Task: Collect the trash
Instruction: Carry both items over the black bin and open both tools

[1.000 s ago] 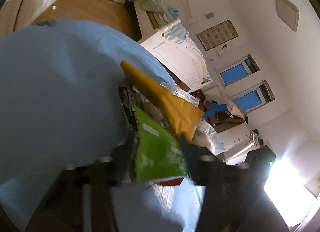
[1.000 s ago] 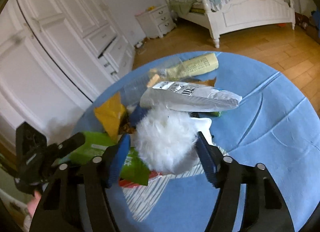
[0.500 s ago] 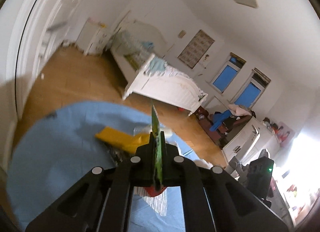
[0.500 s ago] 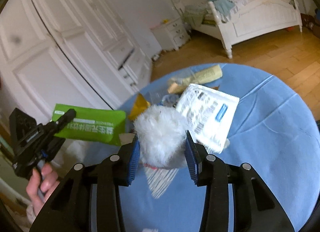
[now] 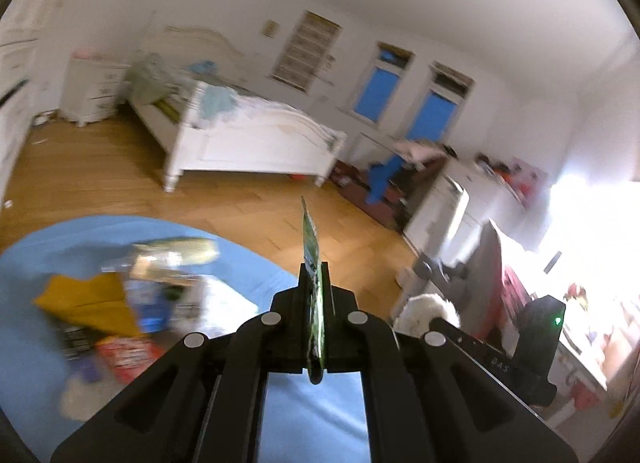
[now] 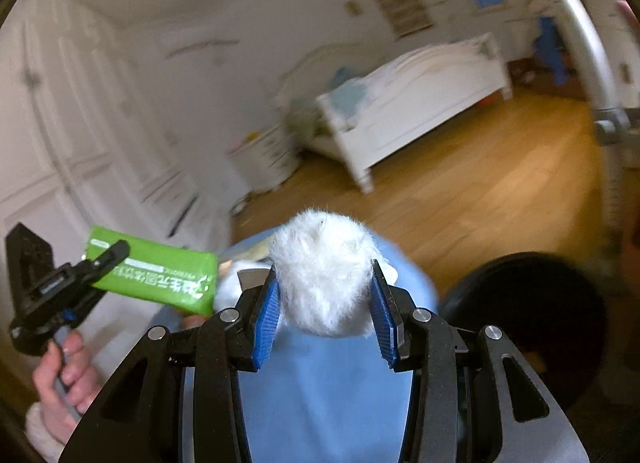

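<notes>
- The left gripper (image 5: 315,295) is pressed tight on a green packet (image 5: 311,247), which stands edge-on between the black fingers and sticks up past their tips, lifted clear of the table.
- From the right wrist view the same green packet (image 6: 160,275) shows its flat printed face, clamped at one end by the left gripper (image 6: 106,257), with a person's hand (image 6: 64,375) on the handle below.
- The right gripper (image 6: 325,299) pinches a white fluffy ball (image 6: 322,275) between its blue pads (image 6: 267,315); the fluff bulges above and below them.
- Beneath both grippers lies a round table under a blue cloth (image 5: 48,255).
- On the cloth a blurred heap of trash (image 5: 132,295) sits off to the left: a yellow bag (image 5: 88,299), a red wrapper (image 5: 128,355), a pale green roll (image 5: 188,249) and some clear plastic.
- A black round object (image 6: 532,323) sits low at the right of the right gripper, close to the table's edge; I cannot tell what it is.
- Beyond the table is wooden floor (image 5: 100,179), a white bed (image 5: 248,135), a white nightstand (image 5: 92,91) and two windows with blue panes (image 5: 432,107).
- A tall white wardrobe (image 6: 80,143) lines the left wall.
</notes>
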### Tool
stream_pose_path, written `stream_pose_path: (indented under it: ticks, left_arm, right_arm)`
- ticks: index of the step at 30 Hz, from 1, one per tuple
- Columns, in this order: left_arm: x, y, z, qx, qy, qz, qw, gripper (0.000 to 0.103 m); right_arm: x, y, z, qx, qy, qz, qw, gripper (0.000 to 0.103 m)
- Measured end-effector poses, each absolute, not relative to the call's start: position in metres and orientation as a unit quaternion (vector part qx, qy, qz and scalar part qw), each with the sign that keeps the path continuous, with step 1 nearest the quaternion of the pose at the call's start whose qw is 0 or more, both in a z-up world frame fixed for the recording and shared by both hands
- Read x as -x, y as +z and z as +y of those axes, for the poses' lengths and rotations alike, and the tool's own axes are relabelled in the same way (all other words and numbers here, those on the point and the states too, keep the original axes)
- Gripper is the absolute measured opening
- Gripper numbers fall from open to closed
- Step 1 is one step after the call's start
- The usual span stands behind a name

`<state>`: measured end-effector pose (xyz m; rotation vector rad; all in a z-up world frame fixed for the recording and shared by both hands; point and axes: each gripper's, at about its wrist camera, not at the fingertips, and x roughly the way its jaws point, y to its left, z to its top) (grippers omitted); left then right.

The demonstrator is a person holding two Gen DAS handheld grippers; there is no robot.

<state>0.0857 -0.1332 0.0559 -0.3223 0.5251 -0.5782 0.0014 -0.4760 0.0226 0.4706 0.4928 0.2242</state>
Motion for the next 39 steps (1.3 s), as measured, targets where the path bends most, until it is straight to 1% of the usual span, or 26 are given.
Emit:
stream_pose_path:
  ticks: [8, 15, 23, 33, 34, 35, 36, 37, 38, 39]
  left_arm:
    - [-0.103, 0.030, -0.253, 0.096, -0.374, 0.293, 0.875, 0.004]
    - [-0.114, 0.001, -0.319, 0.070, -0.410, 0.335, 0.846, 0.004]
    - [-0.120, -0.022, -0.351, 0.048, -0.416, 0.366, 0.831, 0.004]
    - [-0.128, -0.036, -0.370, 0.032, -0.413, 0.387, 0.823, 0.006]
    - [-0.129, -0.037, -0.372, 0.029, -0.409, 0.388, 0.825, 0.007]
    - [-0.129, -0.037, -0.373, 0.026, -0.406, 0.388, 0.827, 0.009]
    - [-0.130, -0.038, -0.376, 0.020, -0.402, 0.390, 0.828, 0.009]
    - [-0.131, -0.039, -0.378, 0.014, -0.400, 0.394, 0.827, 0.015]
    - [-0.131, -0.039, -0.379, 0.008, -0.398, 0.398, 0.827, 0.033]
    - [-0.131, -0.039, -0.378, 0.003, -0.391, 0.399, 0.830, 0.048]
  right_arm:
    - [0.009, -0.020, -0.551, -0.264, 0.030, 0.252, 0.931, 0.042]
    - [0.009, -0.056, -0.584, -0.285, 0.000, 0.269, 0.920, 0.042]
    - [0.007, -0.089, -0.604, -0.306, -0.009, 0.290, 0.907, 0.042]
    - [0.004, -0.105, -0.613, -0.319, -0.015, 0.305, 0.897, 0.042]
    - [0.006, -0.105, -0.611, -0.320, -0.016, 0.307, 0.896, 0.043]
    - [0.006, -0.108, -0.612, -0.323, -0.019, 0.311, 0.894, 0.050]
    - [0.006, -0.109, -0.614, -0.326, -0.023, 0.312, 0.892, 0.061]
    - [0.007, -0.109, -0.615, -0.330, -0.027, 0.310, 0.891, 0.069]
    - [0.010, -0.109, -0.617, -0.337, -0.031, 0.302, 0.891, 0.081]
    - [0.012, -0.108, -0.618, -0.339, -0.031, 0.299, 0.892, 0.082]
